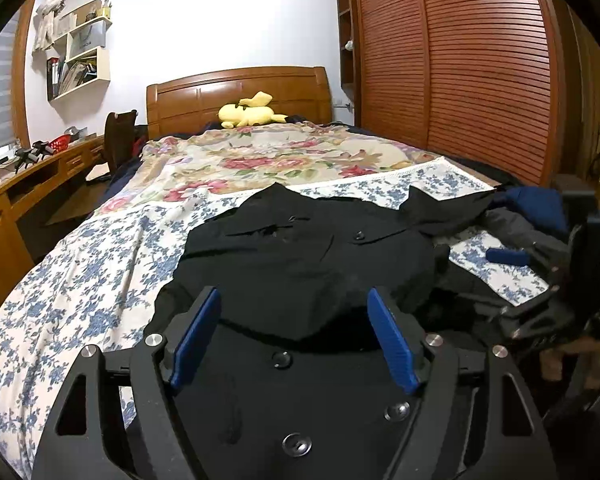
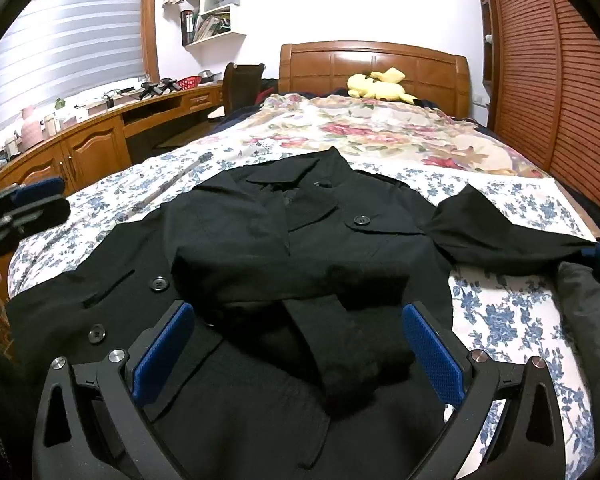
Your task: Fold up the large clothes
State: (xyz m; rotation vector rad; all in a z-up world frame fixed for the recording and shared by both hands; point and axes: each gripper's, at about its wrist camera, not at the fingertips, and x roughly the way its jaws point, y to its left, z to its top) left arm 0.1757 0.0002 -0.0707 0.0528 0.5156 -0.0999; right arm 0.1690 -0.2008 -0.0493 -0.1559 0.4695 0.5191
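Bedroom, floral bedspread (image 2: 500,320) under black coat (image 2: 260,240); left gripper (image 1: 294,332), right gripper (image 2: 300,344) spread, empty.

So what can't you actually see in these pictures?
- Coat hem: both views, cut off by the bottom edge and the grippers.
- Dark pile: cut off by the right edge in both views; garments unclear.
- Shelf contents: both views, too small.
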